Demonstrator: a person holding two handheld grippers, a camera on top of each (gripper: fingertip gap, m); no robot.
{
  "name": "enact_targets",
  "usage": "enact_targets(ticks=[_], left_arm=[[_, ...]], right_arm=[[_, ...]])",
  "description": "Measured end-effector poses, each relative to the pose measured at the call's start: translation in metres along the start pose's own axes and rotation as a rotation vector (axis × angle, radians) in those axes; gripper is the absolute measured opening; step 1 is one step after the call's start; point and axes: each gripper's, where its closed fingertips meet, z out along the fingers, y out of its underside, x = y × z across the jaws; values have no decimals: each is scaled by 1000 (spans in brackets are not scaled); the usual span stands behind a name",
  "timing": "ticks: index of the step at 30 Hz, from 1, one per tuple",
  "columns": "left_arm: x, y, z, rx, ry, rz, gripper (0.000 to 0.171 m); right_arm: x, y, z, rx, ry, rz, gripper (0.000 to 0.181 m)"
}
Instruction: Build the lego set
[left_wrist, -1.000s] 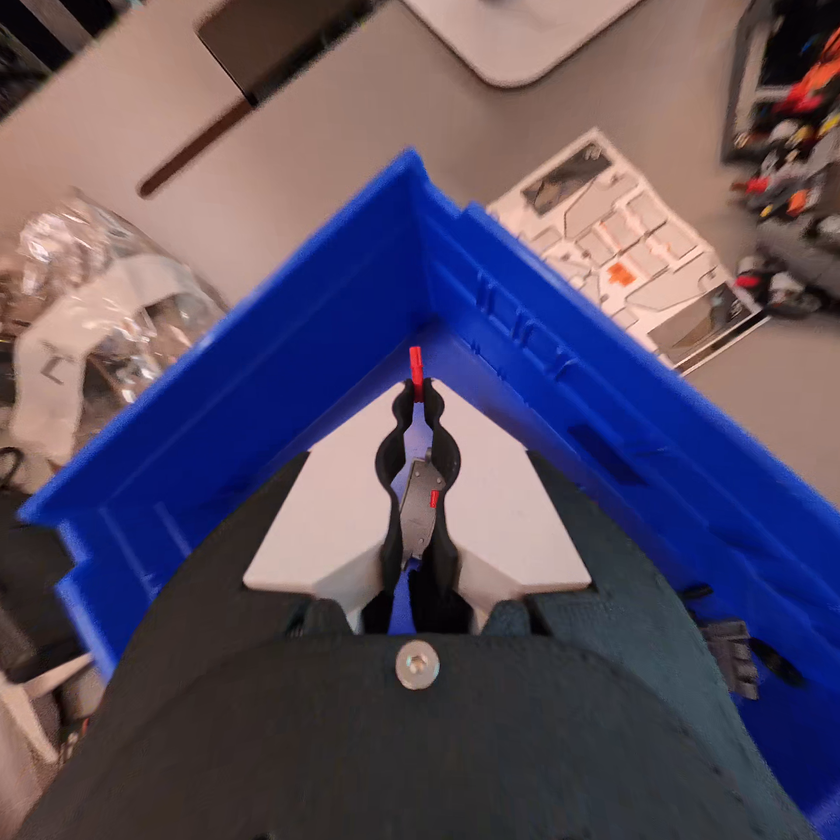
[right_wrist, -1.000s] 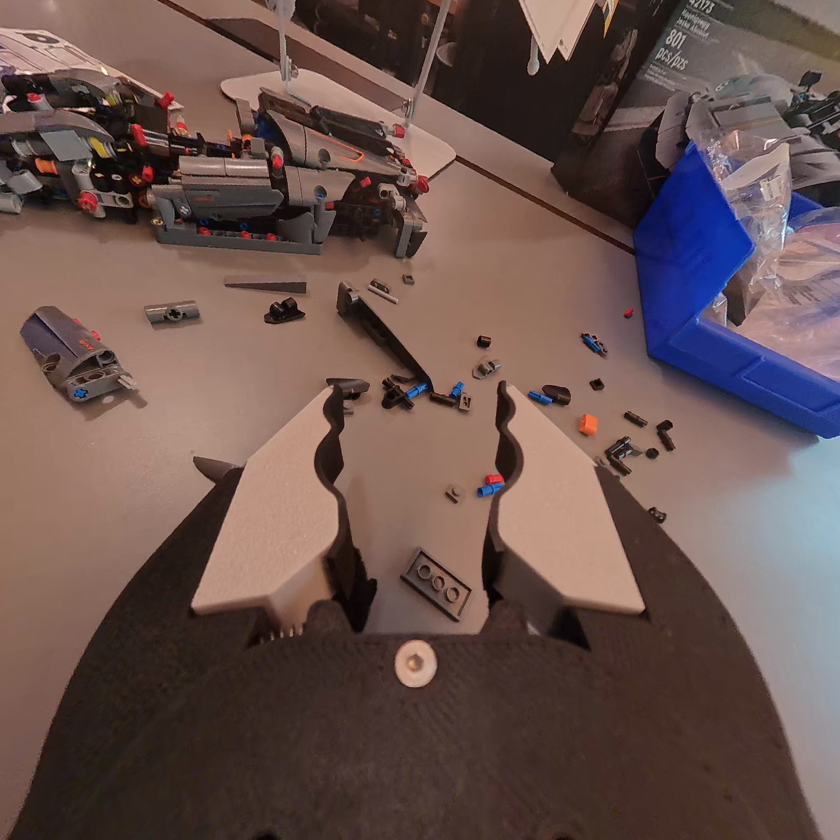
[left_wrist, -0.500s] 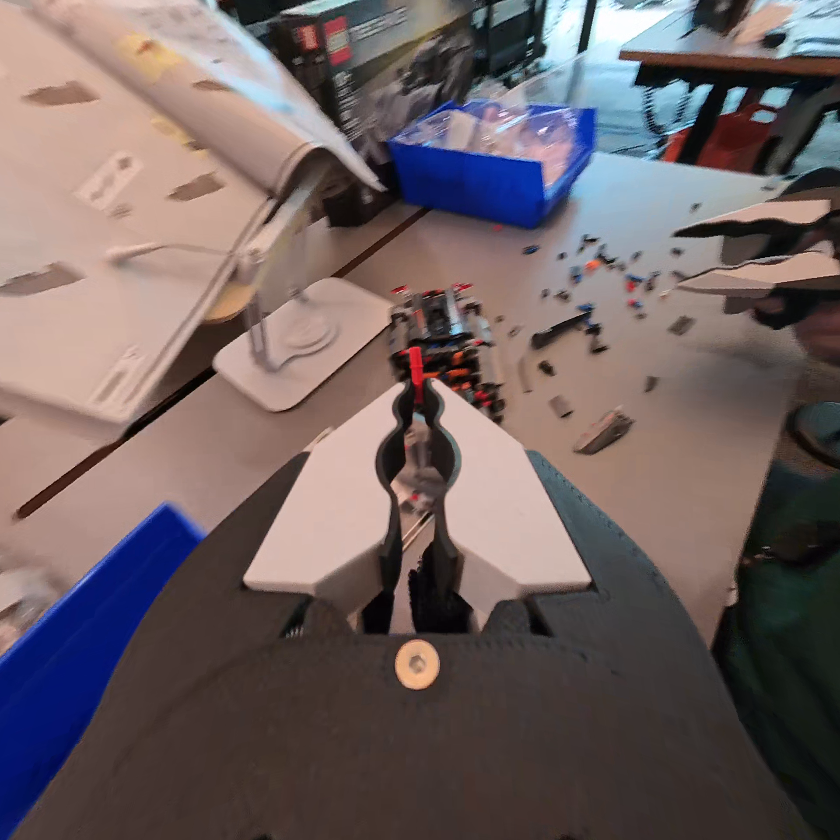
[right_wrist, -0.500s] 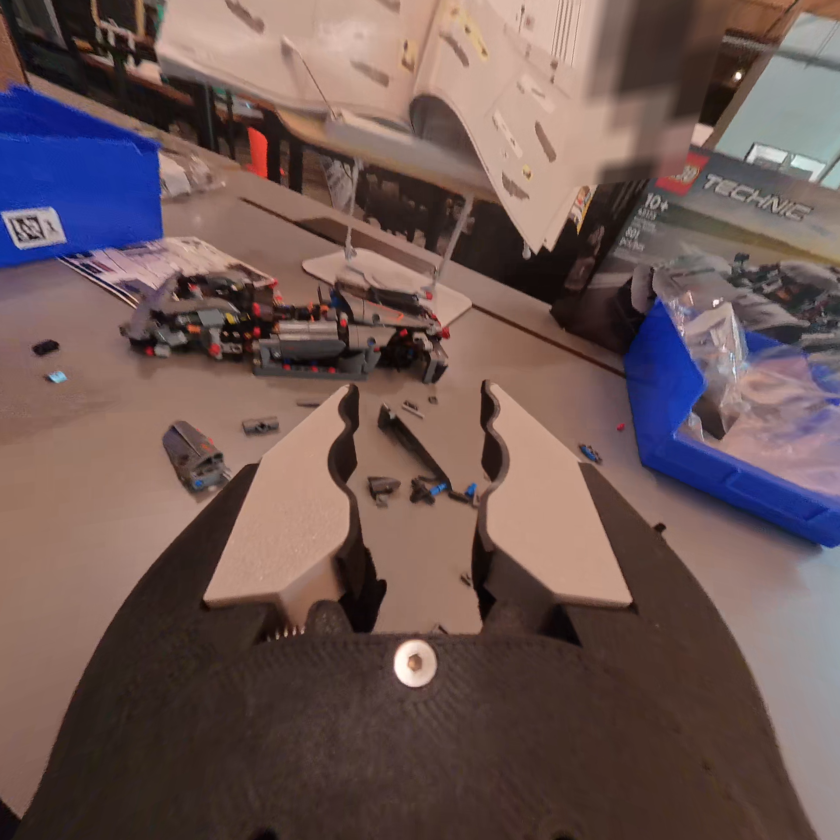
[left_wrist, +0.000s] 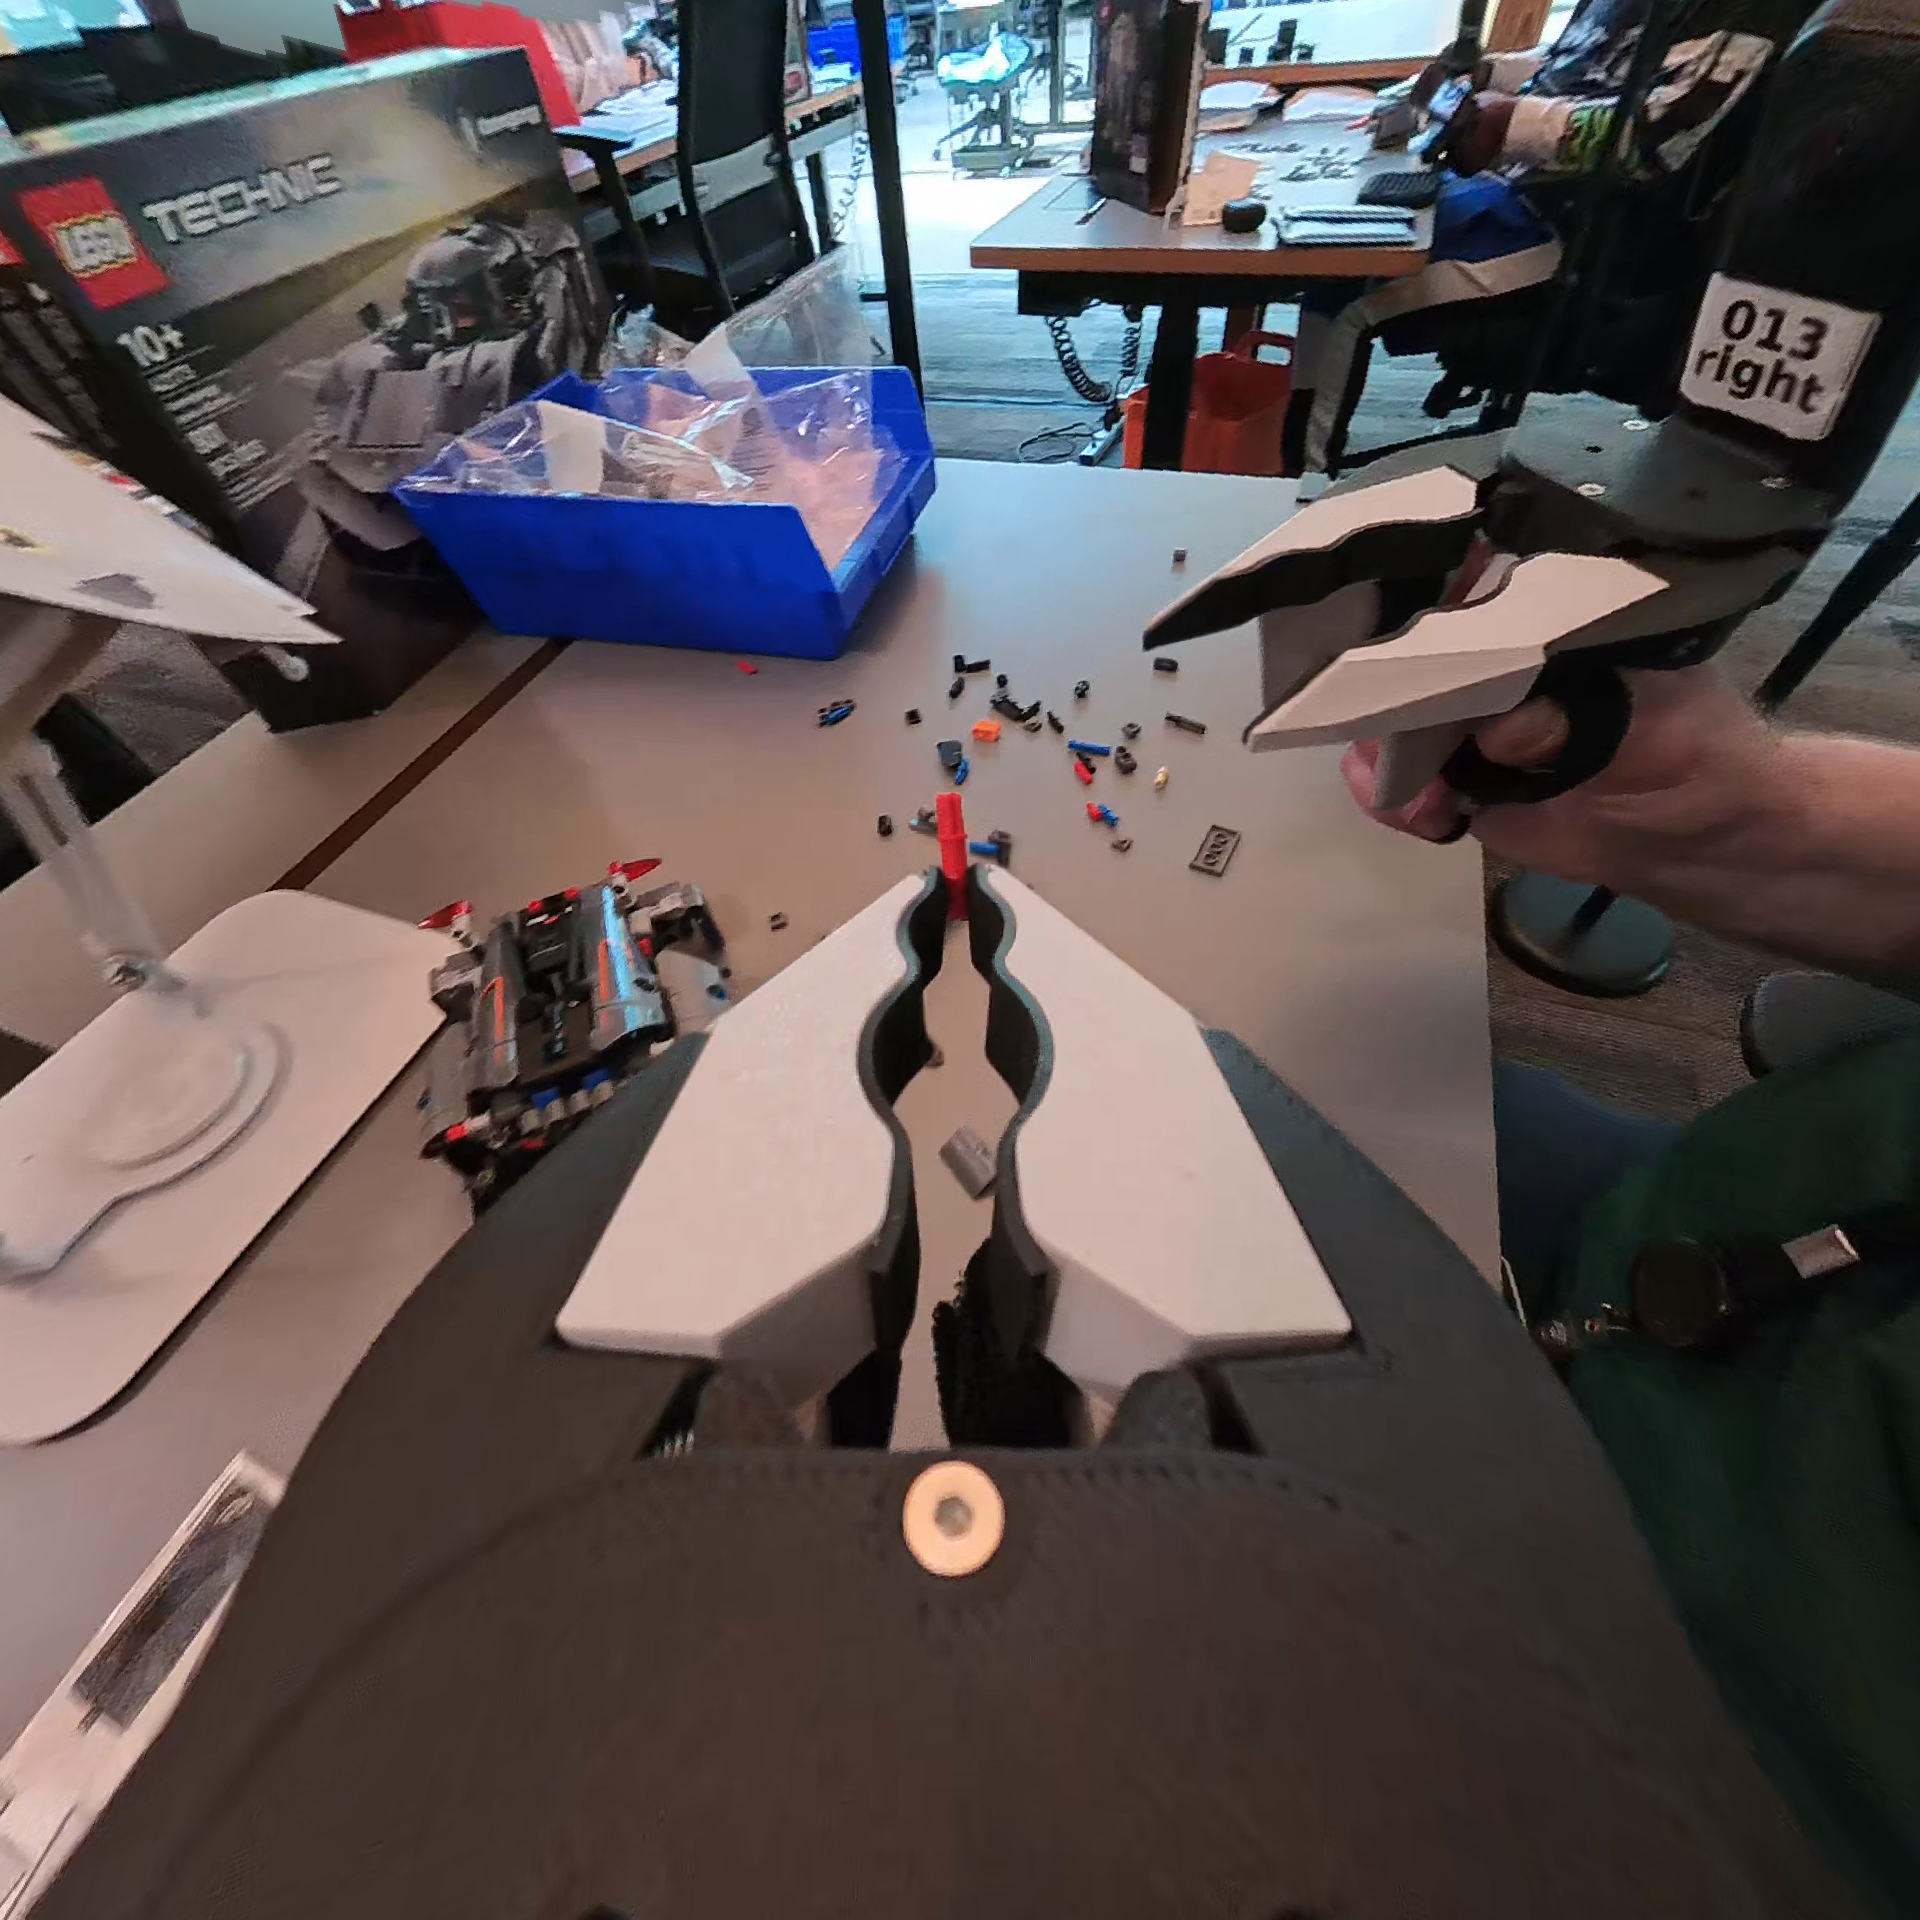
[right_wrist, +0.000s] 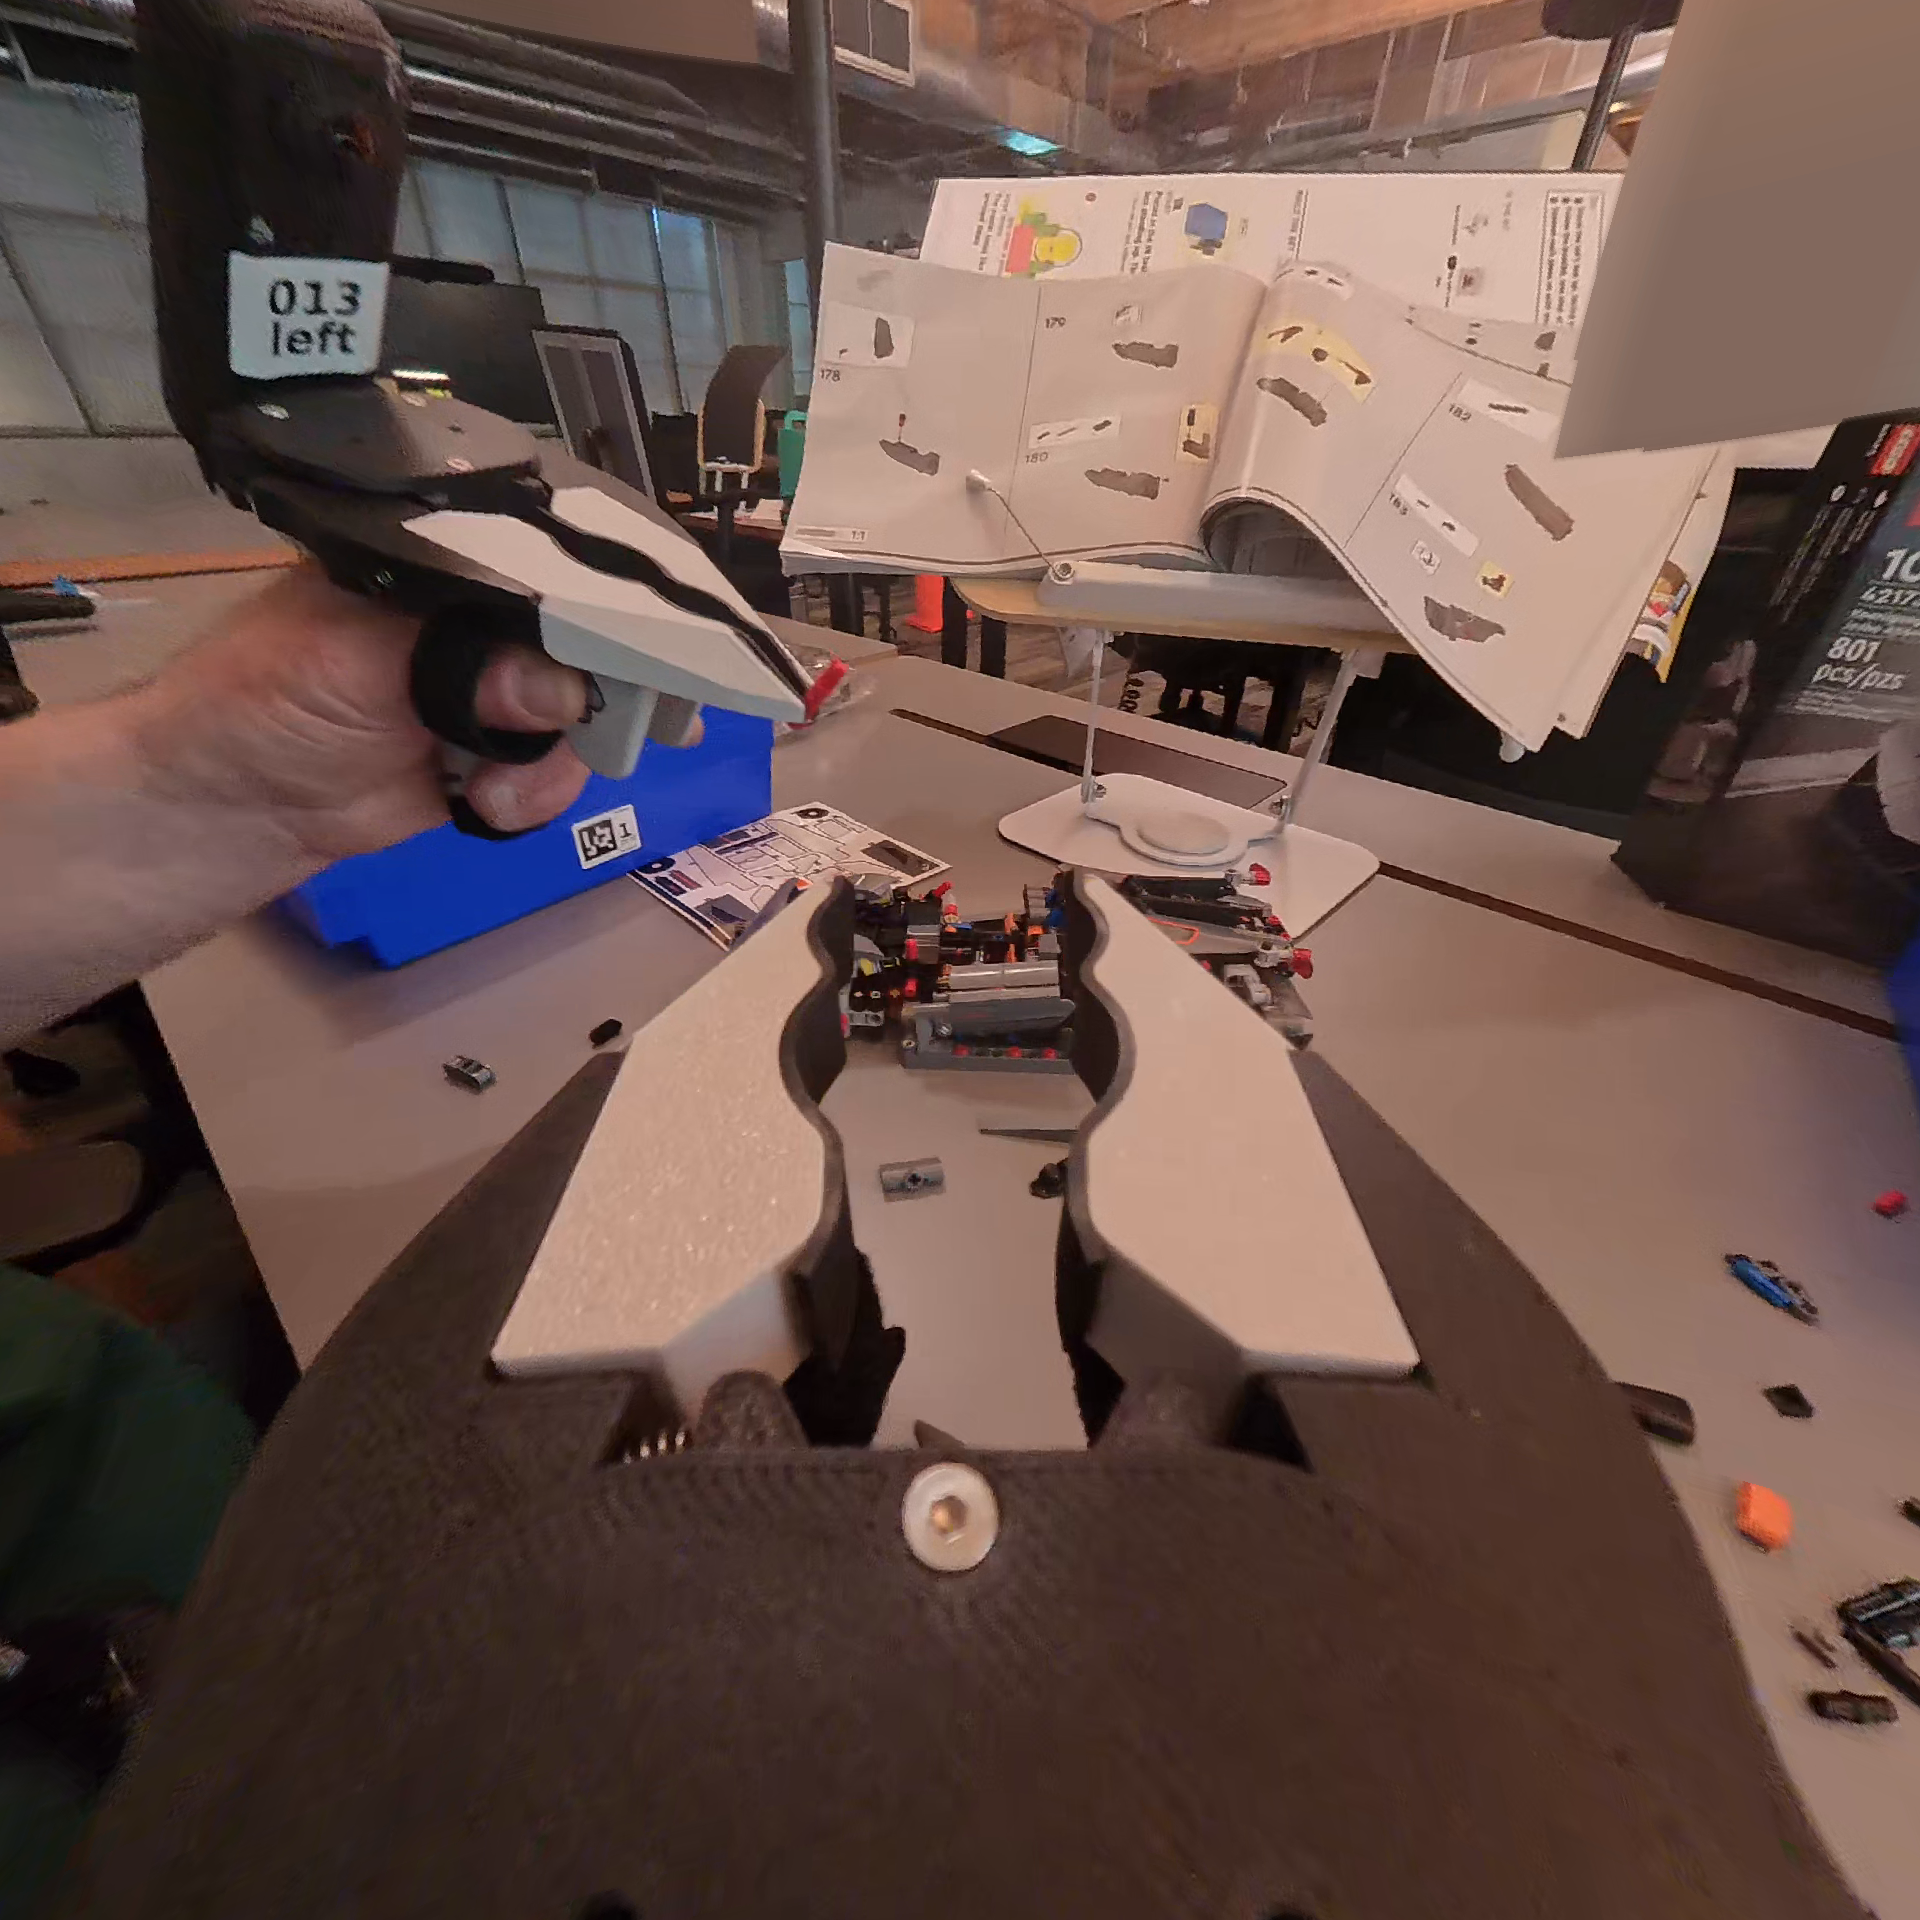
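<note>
Above the grey table (left_wrist: 1299, 935), the left gripper (left_wrist: 951, 883) pinches a small red pin (left_wrist: 949, 847) at its fingertips, while the right gripper (right_wrist: 951, 914) hangs empty with its fingers well apart.

Under the two grippers, the partly built lego vehicle (right_wrist: 997, 977) lies toward the table's far edge, just beside the white foot of a book stand (right_wrist: 1184, 836) that props up an open instruction booklet (right_wrist: 1195, 405). Loose small lego pieces (left_wrist: 1039, 727) are scattered over the middle of the table. One blue bin (left_wrist: 665, 540) holding clear plastic bags stands by the lego box (left_wrist: 301, 343) at the far edge. Another blue bin (right_wrist: 520, 883) sits near the left corner, beside a sticker sheet (right_wrist: 790, 862).
</note>
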Motion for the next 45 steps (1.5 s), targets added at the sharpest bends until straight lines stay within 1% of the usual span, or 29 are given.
enact_targets(ticks=[3,6,11,14,18,20,24,29,32,35,37,39,41,43,45], left_arm=[[9,-5,14,31,59,-18,2],[16,-7,28,37,106,-25,2],[24,-8,47,53,150,-32,2],[27,-10,55,78,180,-70,2],[28,-16,60,143,252,-181,2],[24,-18,61,158,256,-180,2],[21,-16,60,132,208,-66,2],[25,-13,61,115,191,20,1],[30,-7,65,70,166,124,2],[35,1,70,-2,129,258,1],[36,5,72,-40,113,295,2],[34,0,71,-20,117,260,2],[32,-5,70,12,129,184,1],[32,-14,71,78,165,67,2],[37,-25,74,164,238,-111,2]], right_arm=[[1,-2,-2,10,-13,45,36],[2,-1,-3,-3,-27,75,35],[5,1,-1,-6,-58,132,34],[8,0,1,-3,-57,146,32],[17,-4,2,9,-20,117,33],[17,-7,4,7,-33,117,33],[19,-13,3,9,-64,141,30],[18,-8,3,-18,-94,193,29],[14,-4,5,-29,-131,250,28],[11,6,7,-73,-156,284,25],[19,7,2,-80,-124,268,25],[24,6,-5,-88,-119,264,26],[27,4,-11,-80,-105,223,30],[31,5,-14,-89,-42,125,30],[28,5,-14,-97,36,-42,31]])
